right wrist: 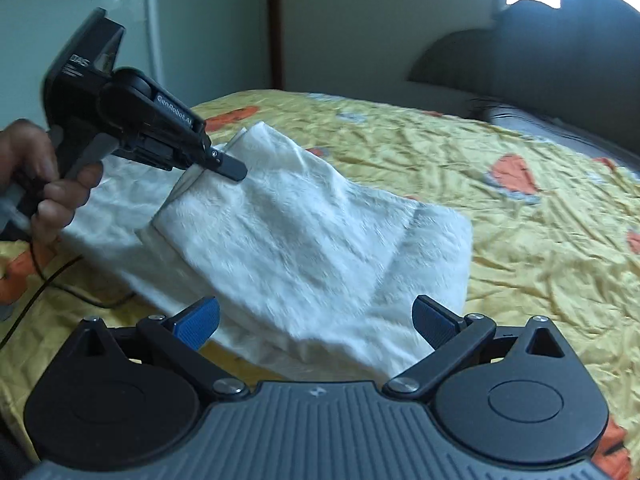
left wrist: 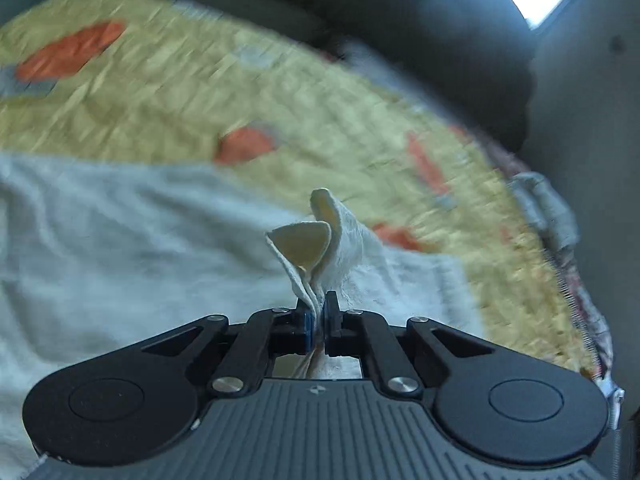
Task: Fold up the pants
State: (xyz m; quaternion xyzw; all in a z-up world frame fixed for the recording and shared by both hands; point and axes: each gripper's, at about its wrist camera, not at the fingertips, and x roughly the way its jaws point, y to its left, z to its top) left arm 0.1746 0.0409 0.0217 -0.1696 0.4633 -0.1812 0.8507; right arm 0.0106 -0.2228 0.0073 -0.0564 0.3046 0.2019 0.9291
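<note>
The white fuzzy pants point(right wrist: 304, 240) lie partly folded on the yellow bedspread point(right wrist: 520, 240). My left gripper point(left wrist: 319, 312) is shut on an edge of the pants point(left wrist: 316, 248), with layers of cloth sticking up between its fingers. In the right wrist view the left gripper point(right wrist: 224, 166) holds that edge lifted above the bed at the left. My right gripper point(right wrist: 316, 320) is open and empty, its blue pads either side of the near part of the pants, just above them.
The bedspread point(left wrist: 200, 92) has orange and grey patches. A dark headboard point(right wrist: 540, 60) stands at the far right. A black cable point(right wrist: 60, 280) lies on the bed at the left. Pale walls point(right wrist: 340, 20) are behind the bed.
</note>
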